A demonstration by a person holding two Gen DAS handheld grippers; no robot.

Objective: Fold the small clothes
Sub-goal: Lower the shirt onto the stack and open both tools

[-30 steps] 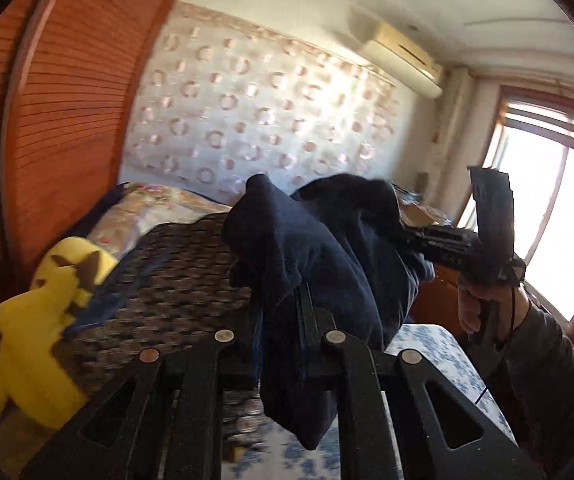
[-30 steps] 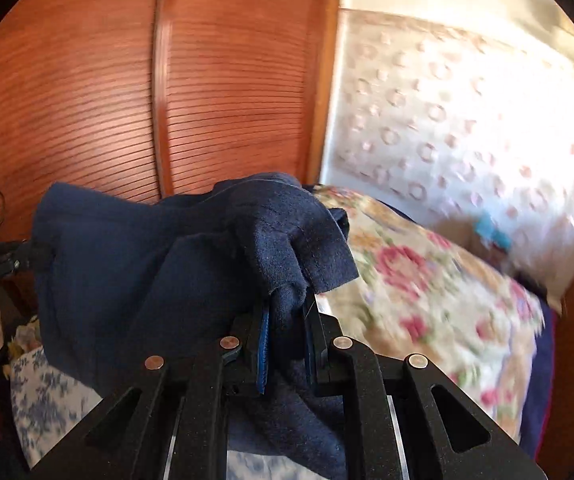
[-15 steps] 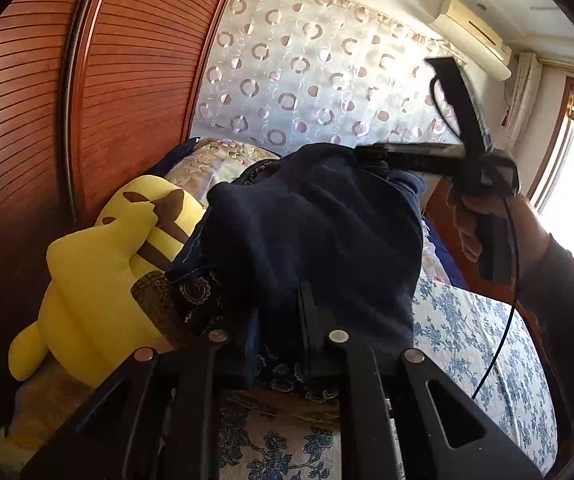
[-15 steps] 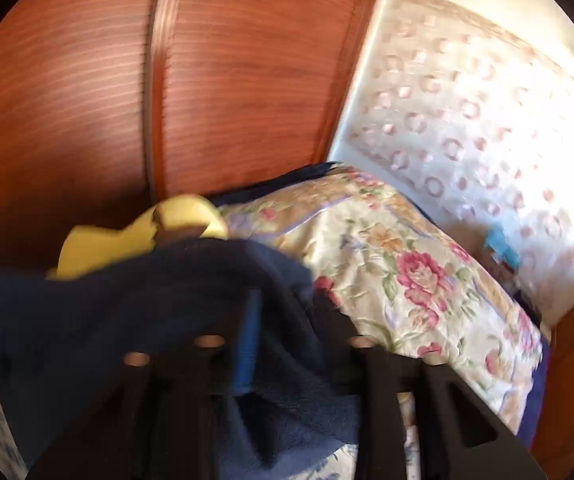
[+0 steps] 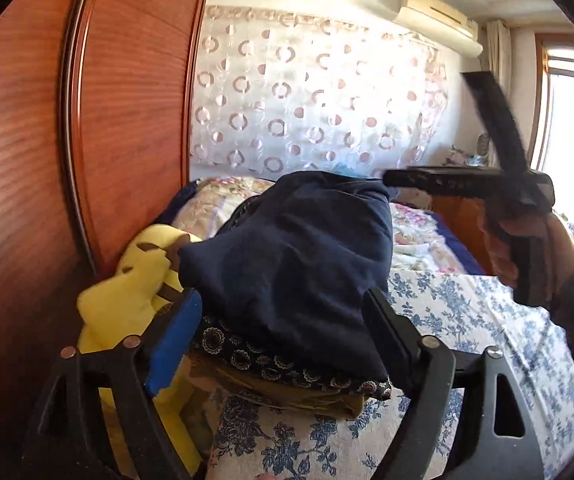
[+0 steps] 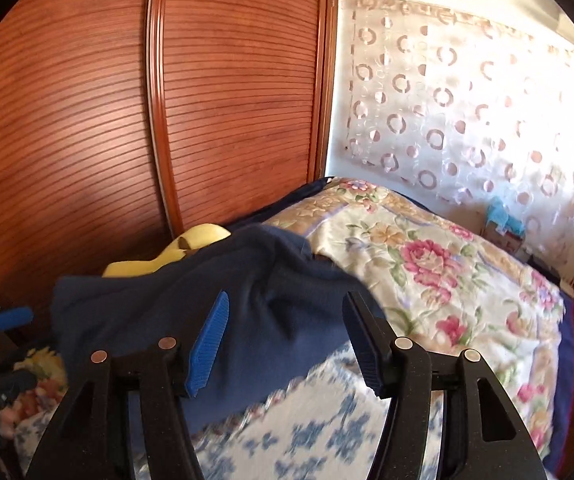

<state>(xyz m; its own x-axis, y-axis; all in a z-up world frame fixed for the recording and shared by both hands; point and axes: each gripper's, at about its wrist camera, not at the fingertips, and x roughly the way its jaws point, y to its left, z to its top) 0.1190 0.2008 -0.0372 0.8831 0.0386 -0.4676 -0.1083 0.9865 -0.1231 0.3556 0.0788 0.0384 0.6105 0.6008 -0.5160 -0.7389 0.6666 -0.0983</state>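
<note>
Navy garment point(image 5: 299, 264) lay draped on top of a stack of folded clothes point(image 5: 287, 364) on the blue-floral bedspread point(image 5: 467, 320), w/ a yellow plush toy point(image 5: 127, 300) just left of the stack, by the wooden wardrobe point(image 5: 27, 160). Left gripper point(image 5: 283, 332) was spread wide, jaws having just been opening; the garment sat btwn them but the pads weren't pressing it. Right gripper point(image 6: 287, 344) also spread, jaws just opening too, cloth btwn them and loose. In the left wrist view the person's hand point(image 5: 527, 252) held the right gripper at the garment's far right edge. Floral quilt point(image 6: 427, 264) lay farther back, near the circle-patterned curtain point(image 6: 467, 112).
</note>
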